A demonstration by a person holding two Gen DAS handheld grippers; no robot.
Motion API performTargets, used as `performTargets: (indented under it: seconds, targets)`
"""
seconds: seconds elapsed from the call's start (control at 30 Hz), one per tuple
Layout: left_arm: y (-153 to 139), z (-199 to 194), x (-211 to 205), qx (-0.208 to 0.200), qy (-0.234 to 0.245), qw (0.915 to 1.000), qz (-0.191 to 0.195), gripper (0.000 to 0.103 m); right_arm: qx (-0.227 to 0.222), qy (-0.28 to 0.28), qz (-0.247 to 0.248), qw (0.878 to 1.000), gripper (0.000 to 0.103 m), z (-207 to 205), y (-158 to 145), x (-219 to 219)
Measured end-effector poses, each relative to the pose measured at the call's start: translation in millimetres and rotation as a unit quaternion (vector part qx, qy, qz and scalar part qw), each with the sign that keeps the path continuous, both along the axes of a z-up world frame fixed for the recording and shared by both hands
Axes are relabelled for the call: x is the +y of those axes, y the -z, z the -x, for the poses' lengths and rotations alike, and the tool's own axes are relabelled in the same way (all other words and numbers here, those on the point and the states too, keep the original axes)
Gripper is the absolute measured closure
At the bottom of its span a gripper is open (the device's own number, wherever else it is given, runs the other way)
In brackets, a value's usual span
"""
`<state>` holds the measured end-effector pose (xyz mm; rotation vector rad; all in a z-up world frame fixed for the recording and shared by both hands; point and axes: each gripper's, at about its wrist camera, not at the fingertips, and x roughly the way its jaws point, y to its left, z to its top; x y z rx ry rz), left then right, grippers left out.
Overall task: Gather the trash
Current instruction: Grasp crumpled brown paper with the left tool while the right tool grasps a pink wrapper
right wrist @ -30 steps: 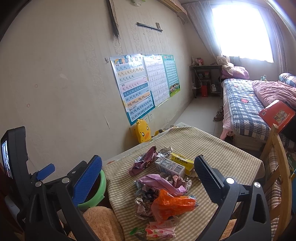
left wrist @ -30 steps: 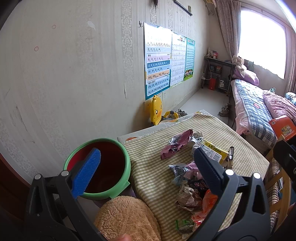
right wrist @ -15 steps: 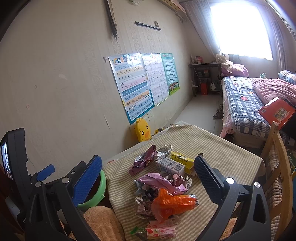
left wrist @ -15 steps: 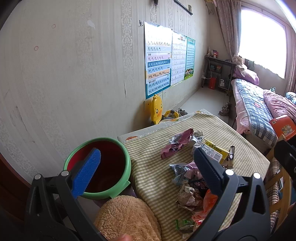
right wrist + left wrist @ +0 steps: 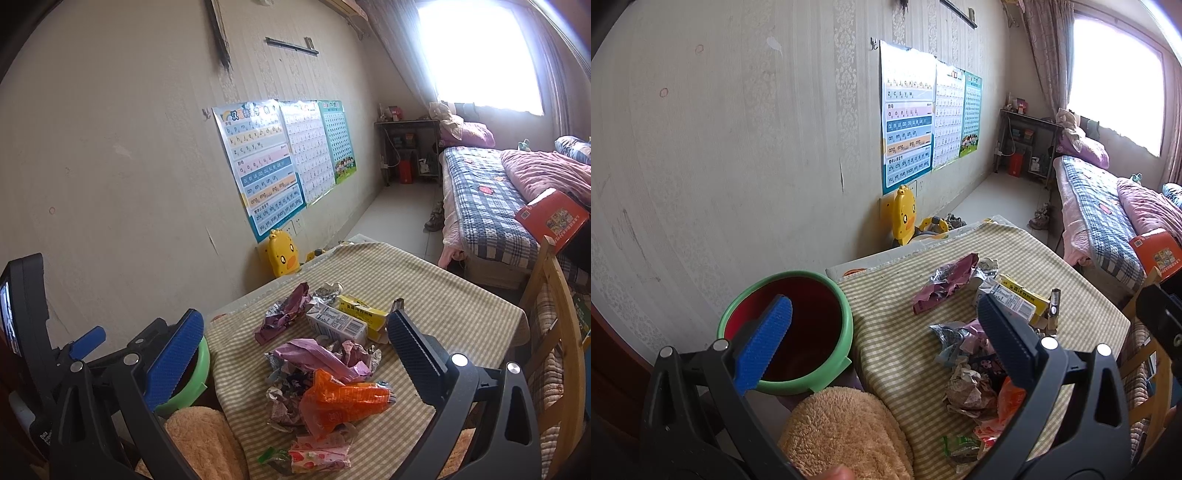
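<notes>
While both grippers' fingers spread wide and hold nothing, crumpled wrappers [image 5: 325, 373] lie between the right fingers [image 5: 173, 362]. Only the left view shows the bin [image 5: 786, 332] behind its left finger [image 5: 762, 349].

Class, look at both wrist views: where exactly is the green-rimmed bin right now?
The green-rimmed bin stands off the table's left edge, toward the wall, just beyond the fluffy tan cushion; the right wrist view shows only a sliver of its rim.

Right gripper [image 5: 295, 354] view eases slightly nearer the trash pile [image 5: 325, 384]; table edge drifts toward 12 o'clock. Left view unchanged.
</notes>
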<state>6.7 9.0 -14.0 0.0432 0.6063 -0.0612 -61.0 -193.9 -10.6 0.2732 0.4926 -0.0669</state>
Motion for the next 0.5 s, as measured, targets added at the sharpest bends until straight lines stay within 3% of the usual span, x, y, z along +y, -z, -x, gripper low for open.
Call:
performTargets:
  seconds: [0.2, 0.33, 0.5]
  targets:
    - [14.5, -6.9, 1.2, 0.019, 0.014, 0.9997, -0.002, 0.004, 0.060, -0.009, 0.021, 0.998, 0.007, -18.8, 30.8, -5.6]
    - [30.4, -16.6, -1.4, 0.043, 0.029, 0.9987, -0.006, 0.004, 0.123, -0.021, -0.016, 0.992, 0.007, -38.8, 73.0, -19.6]
    - [56.4, -28.7, -12.3, 0.076, 0.044, 0.9961, -0.013, 0.004, 0.208, -0.024, -0.061, 0.976, 0.014, -64.9, 134.3, -35.9]
